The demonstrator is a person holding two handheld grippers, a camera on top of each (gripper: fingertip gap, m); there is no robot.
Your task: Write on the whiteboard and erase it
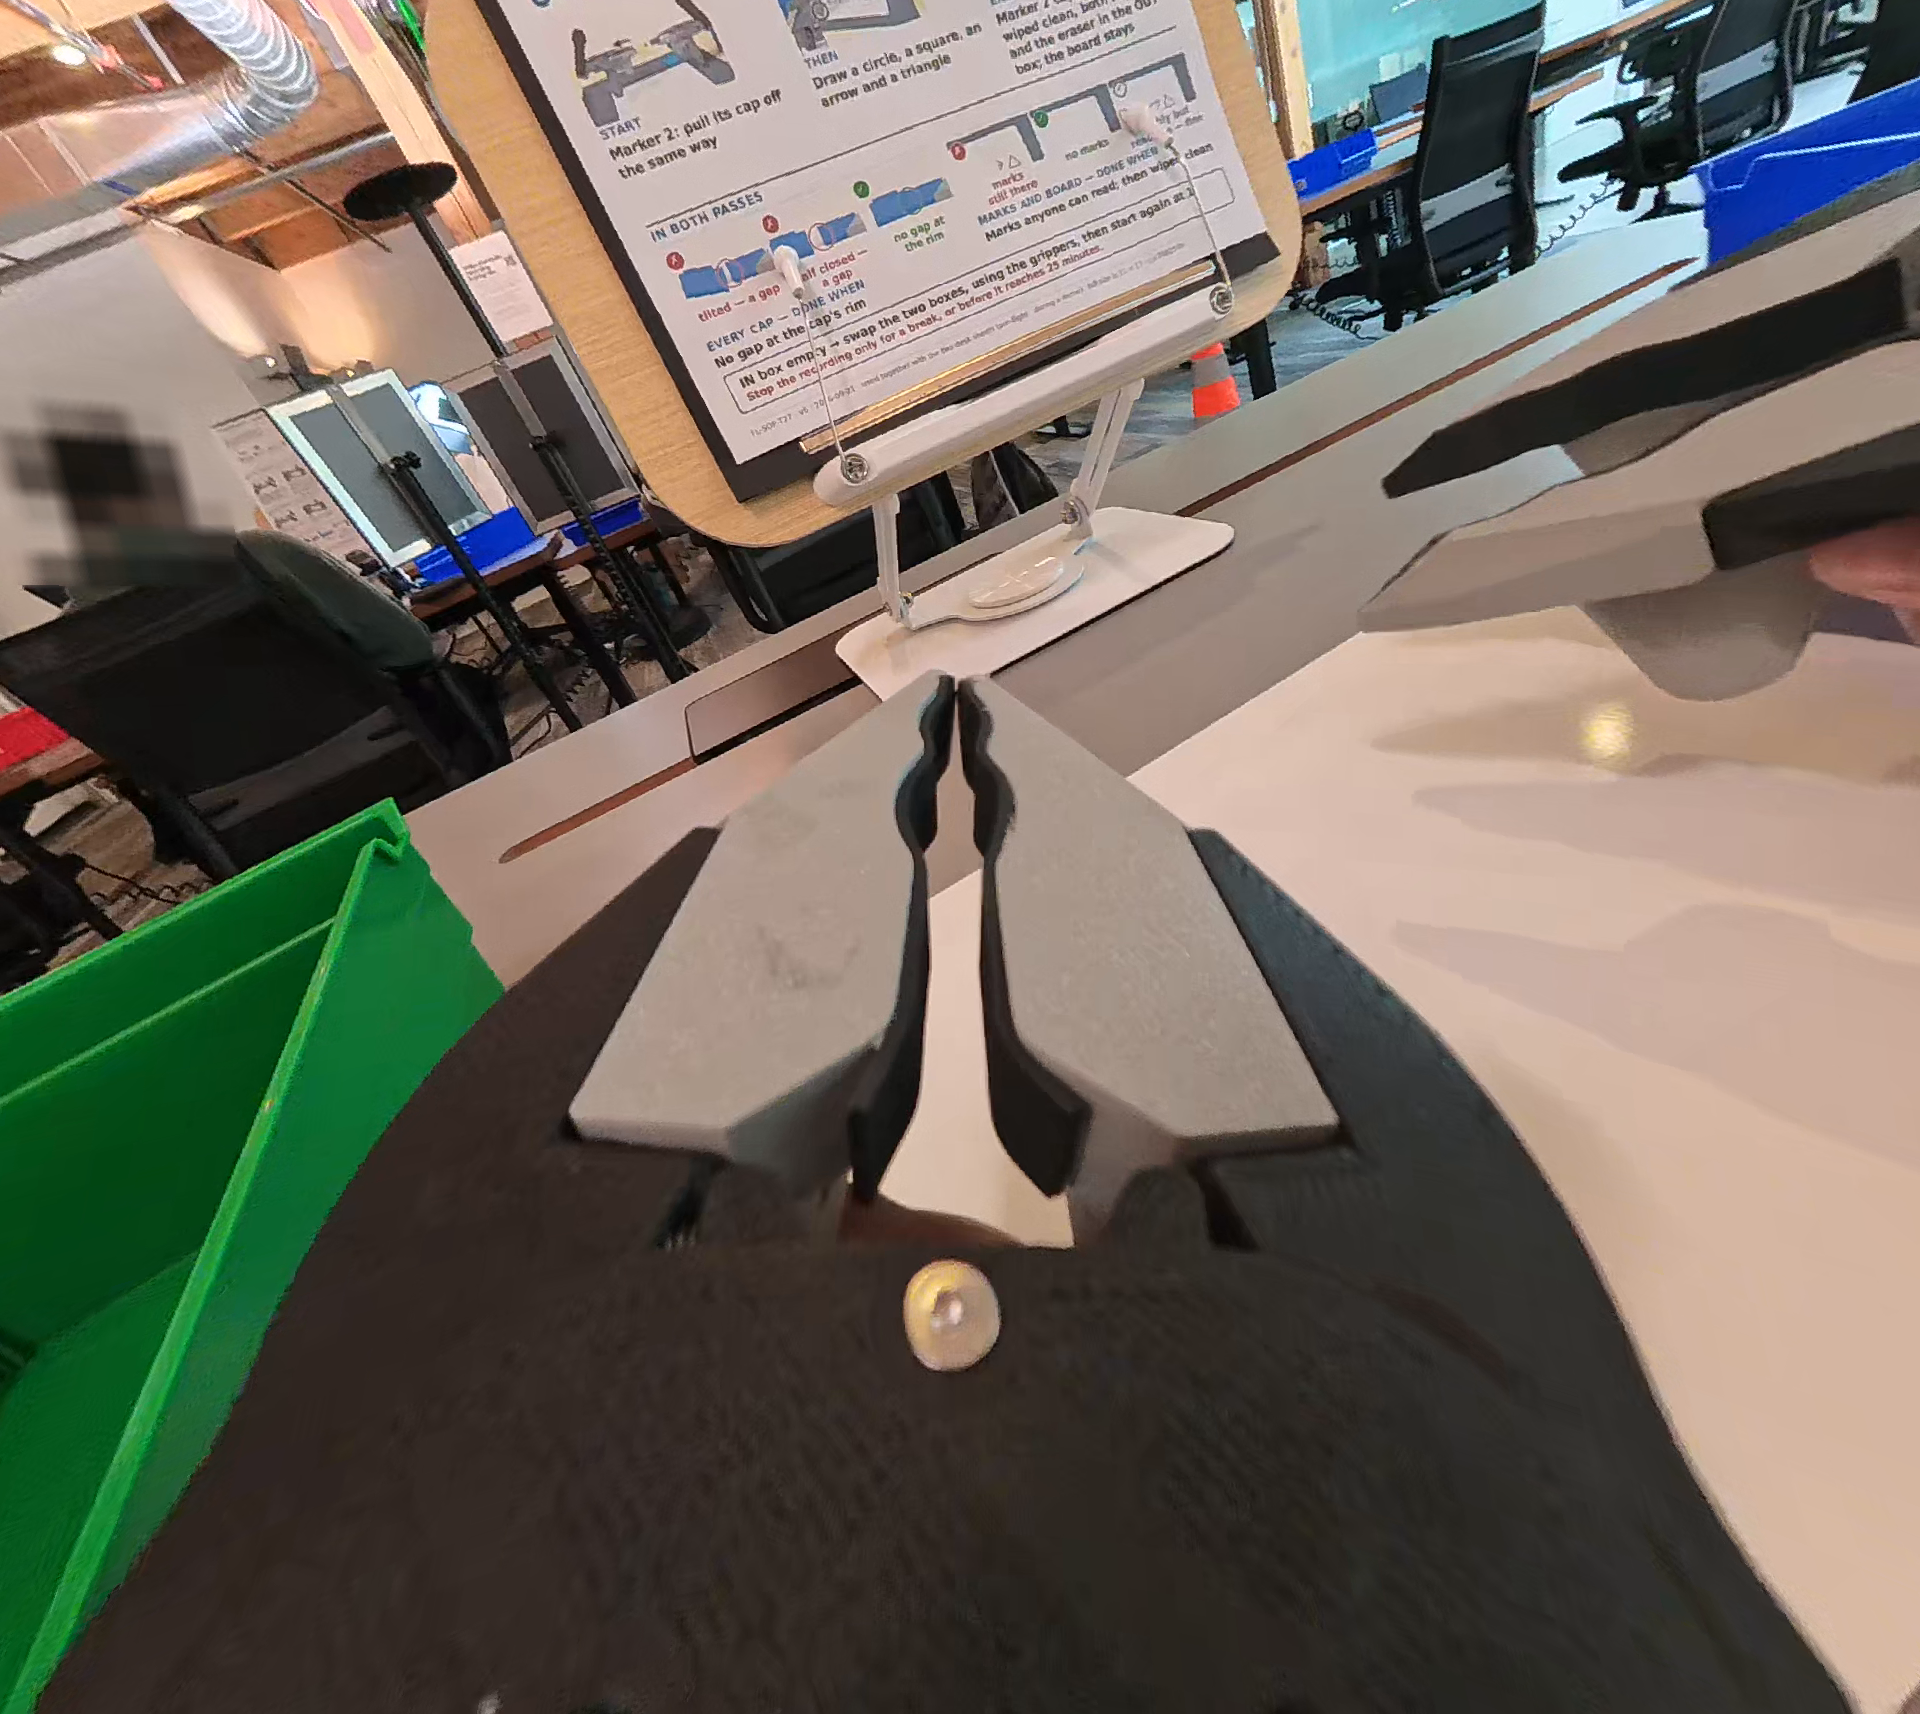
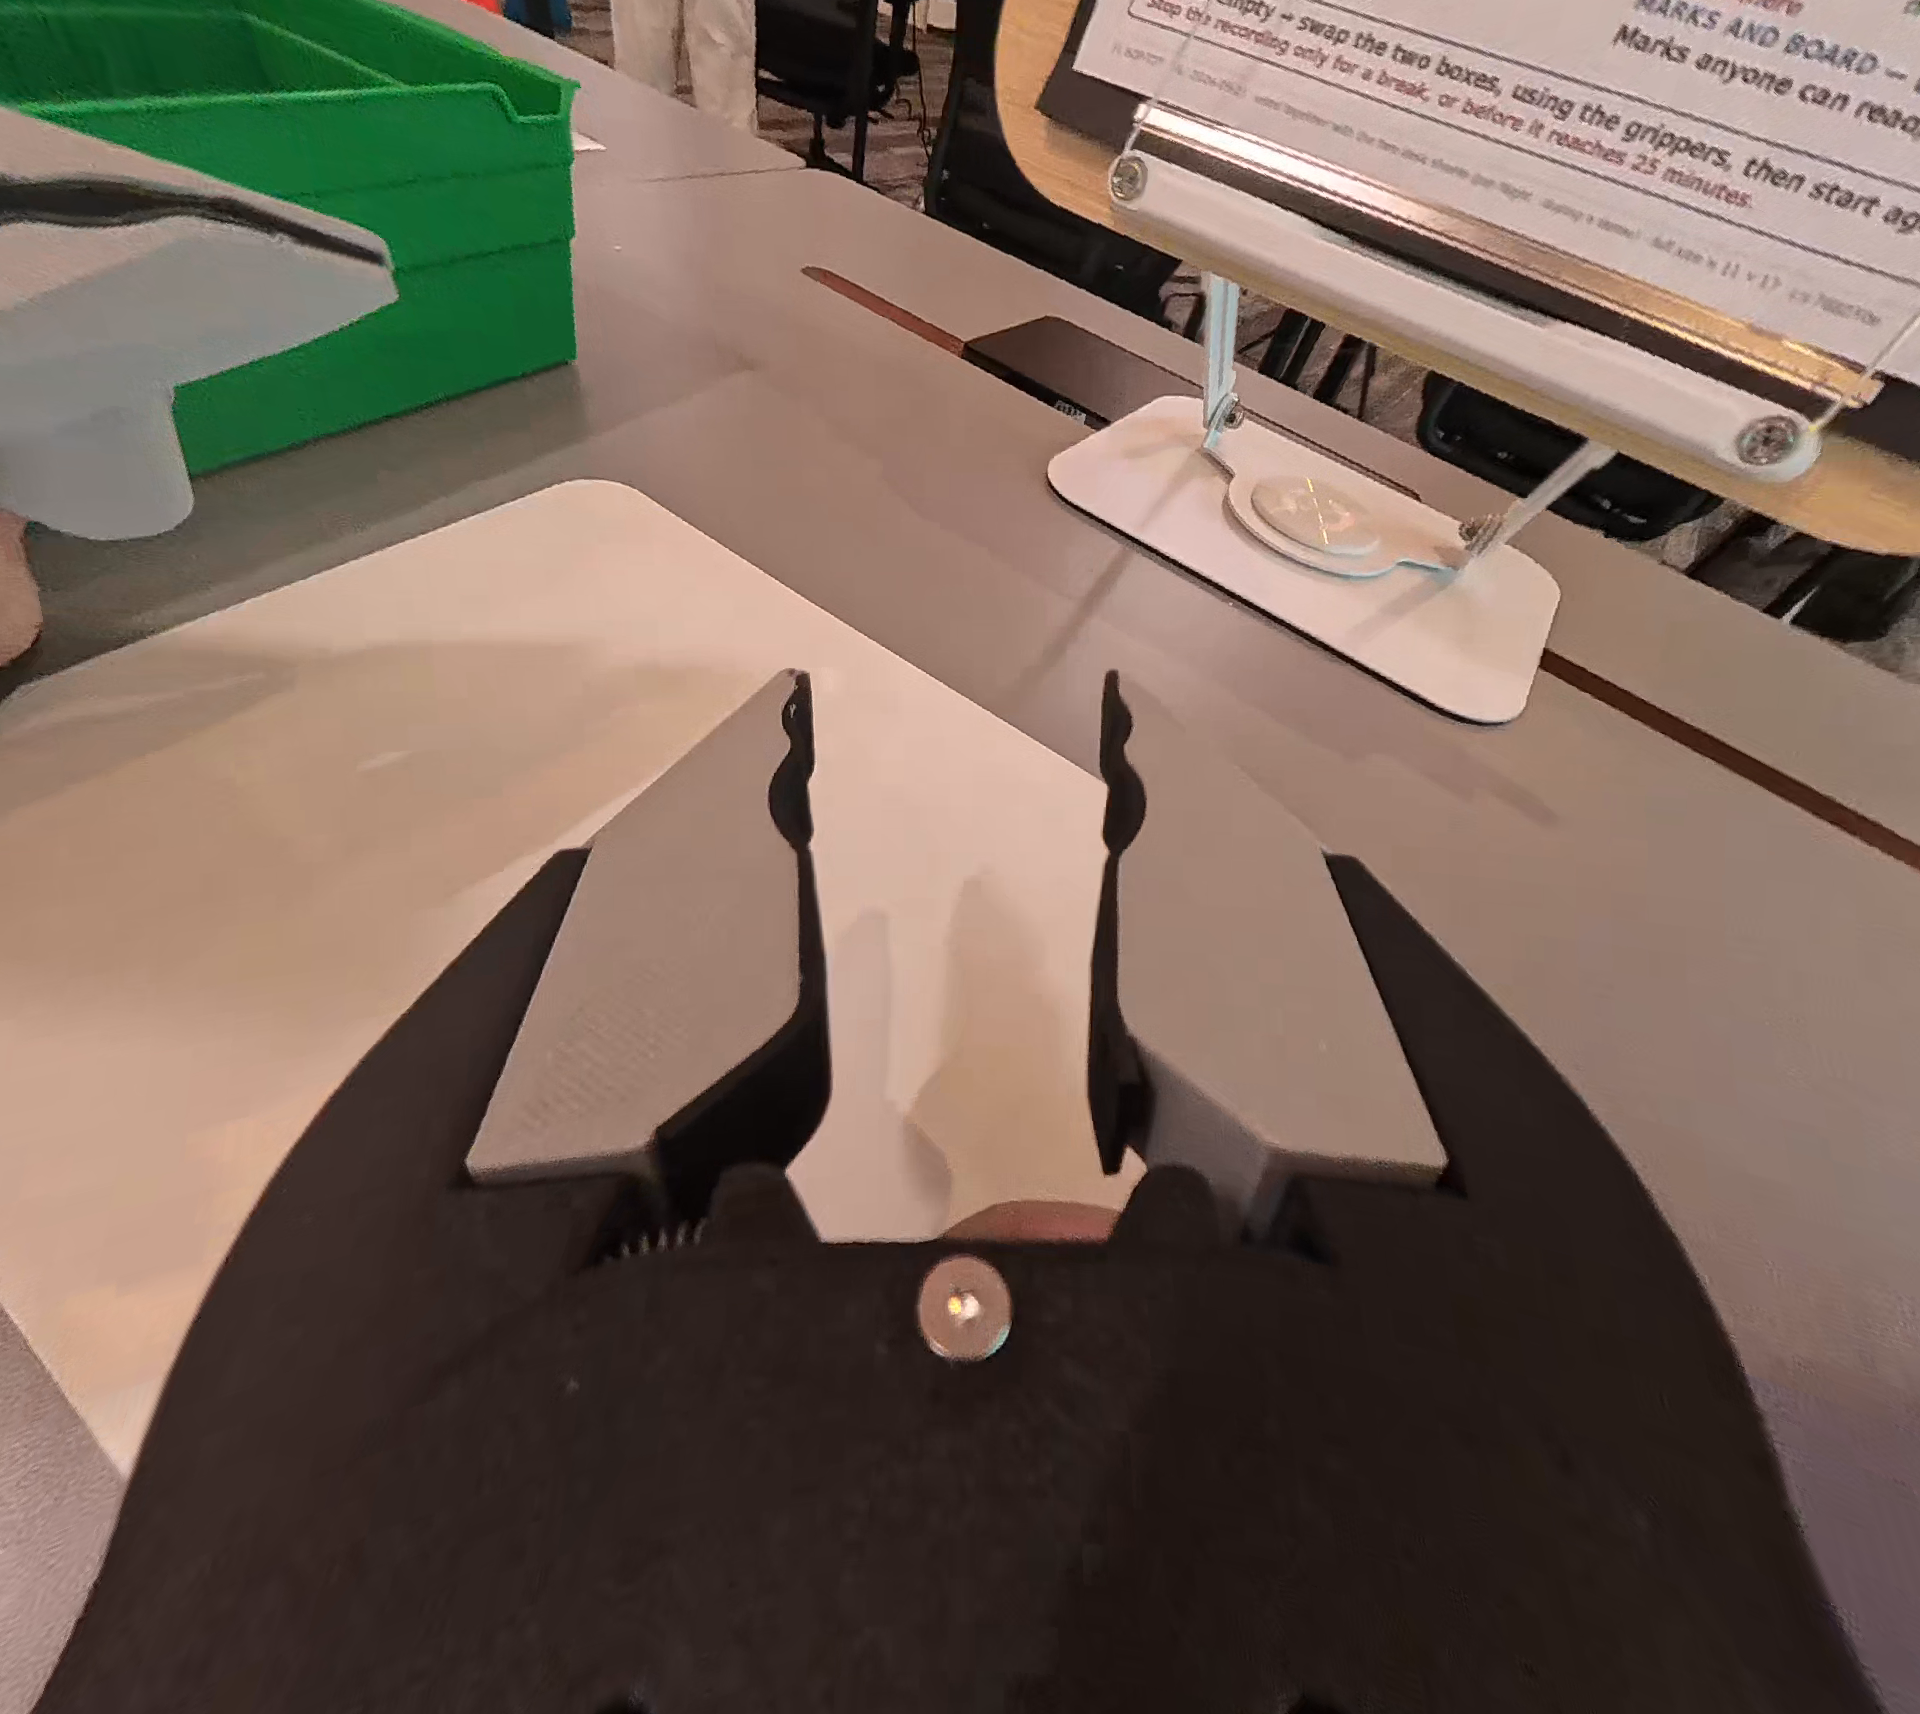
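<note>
The white whiteboard (image 1: 1455, 937) lies flat on the grey desk and shows no marks. My left gripper (image 1: 956, 690) is shut and empty, held over the board's far left corner. My right gripper (image 2: 954, 696) is open and empty, above the board (image 2: 416, 729) near its far edge. Each gripper shows in the other's view: the right one (image 1: 1387, 547) at the right edge, the left one (image 2: 384, 272) at the left edge. No marker or eraser is in view.
A green bin (image 1: 208, 1093) stands left of the board and also shows in the right wrist view (image 2: 364, 137). A white stand (image 2: 1299, 542) with an instruction sheet (image 1: 831, 106) stands behind the board. A blue bin (image 1: 1808, 158) is at the far right. Office chairs and desks lie beyond.
</note>
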